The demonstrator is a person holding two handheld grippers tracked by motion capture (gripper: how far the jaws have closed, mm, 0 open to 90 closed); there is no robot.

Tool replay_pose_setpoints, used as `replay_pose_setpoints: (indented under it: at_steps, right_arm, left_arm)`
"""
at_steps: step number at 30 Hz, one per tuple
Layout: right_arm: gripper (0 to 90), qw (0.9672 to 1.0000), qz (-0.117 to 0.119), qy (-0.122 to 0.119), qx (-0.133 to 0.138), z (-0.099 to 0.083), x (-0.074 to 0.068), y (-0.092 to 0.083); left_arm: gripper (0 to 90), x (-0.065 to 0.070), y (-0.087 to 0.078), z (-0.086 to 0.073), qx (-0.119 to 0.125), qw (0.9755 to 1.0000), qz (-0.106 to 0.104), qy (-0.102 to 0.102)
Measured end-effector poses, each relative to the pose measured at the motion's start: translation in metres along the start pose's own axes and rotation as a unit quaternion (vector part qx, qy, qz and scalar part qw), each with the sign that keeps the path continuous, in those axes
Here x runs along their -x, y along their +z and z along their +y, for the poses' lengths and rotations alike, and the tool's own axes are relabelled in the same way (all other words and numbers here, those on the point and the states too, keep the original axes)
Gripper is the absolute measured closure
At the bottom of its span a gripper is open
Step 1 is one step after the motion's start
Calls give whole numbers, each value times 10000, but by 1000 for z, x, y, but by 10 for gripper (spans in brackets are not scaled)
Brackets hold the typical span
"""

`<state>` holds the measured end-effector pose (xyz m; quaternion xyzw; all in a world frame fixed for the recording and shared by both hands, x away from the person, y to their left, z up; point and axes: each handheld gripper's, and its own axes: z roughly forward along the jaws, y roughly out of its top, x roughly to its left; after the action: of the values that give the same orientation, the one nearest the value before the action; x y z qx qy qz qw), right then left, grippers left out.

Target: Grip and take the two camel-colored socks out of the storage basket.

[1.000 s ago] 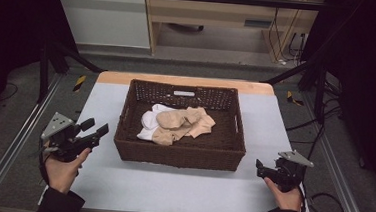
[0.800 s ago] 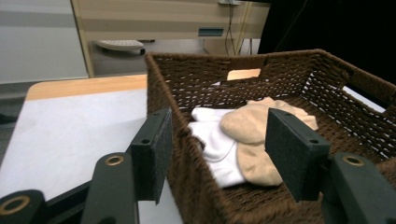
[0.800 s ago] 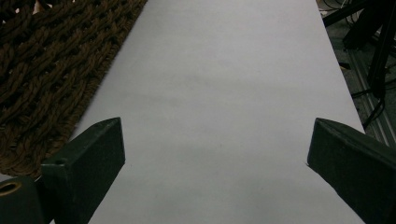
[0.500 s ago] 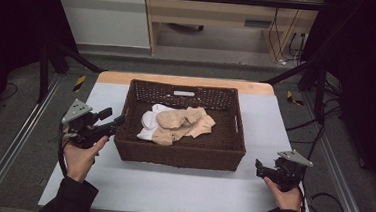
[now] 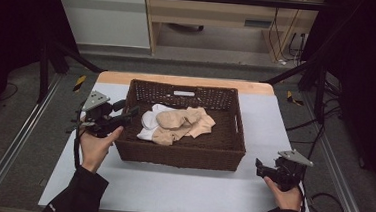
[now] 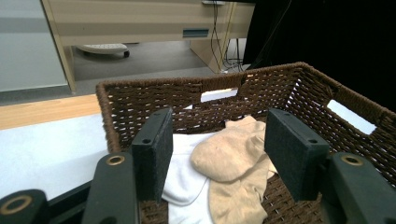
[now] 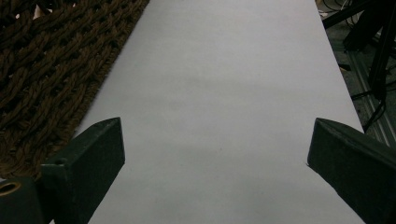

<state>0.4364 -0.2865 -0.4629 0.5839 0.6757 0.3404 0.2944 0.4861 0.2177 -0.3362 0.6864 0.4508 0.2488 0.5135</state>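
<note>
Over the basket (image 5: 187, 156) rim, left gripper (image 5: 128, 113) fingers gape above socks (image 6: 229, 158); right gripper (image 7: 215, 154) fingers apart.

Both sleeves are dark, nearly black. Each hand grips a black tool; the left gripper (image 5: 131, 111) and right gripper (image 5: 258, 167) carry grey three-cornered plates on top, brass-ringed screw holes behind flat black pads (image 6: 152, 151), and trailing black cables.

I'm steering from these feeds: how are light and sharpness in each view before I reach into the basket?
High view: even light on the table, dark surroundings, the whole picture slightly soft. Left gripper view: socks and basket well lit and sharp, the near jaws a little blurred. Right gripper view: dim grey table surface, no glare, jaws dark.
</note>
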Motion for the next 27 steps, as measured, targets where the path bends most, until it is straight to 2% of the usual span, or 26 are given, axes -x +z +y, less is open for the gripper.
replay_pose_setpoints:
  at_steps: [5,9,13,14,19,20,24,27]
  right_arm:
    - [43,10000,9,2,-13,0,0,1]
    - [41,10000,3,-17,30,1,0,0]
    - [39,10000,16,25,40,1,0,0]
    - [39,10000,22,17,58,1,0,-1]
    - [39,10000,10,-9,65,2,0,0]
    - [39,10000,11,-9,66,2,0,0]
    - [38,10000,7,6,70,2,1,0]
    - [39,10000,9,18,45,2,1,0]
  left_arm:
    - [417,8,16,8,-46,10000,-26,20]
    - [412,19,31,12,-88,9998,-33,164]
    - [405,26,47,16,-2,9997,-62,243]
    - [405,26,47,16,-2,9997,-62,243]
    - [405,31,72,18,-58,9995,10,318]
    - [405,31,72,18,-58,9995,10,318]
    - [406,29,92,16,-160,9992,130,349]
    - [406,27,104,14,-288,9982,208,484]
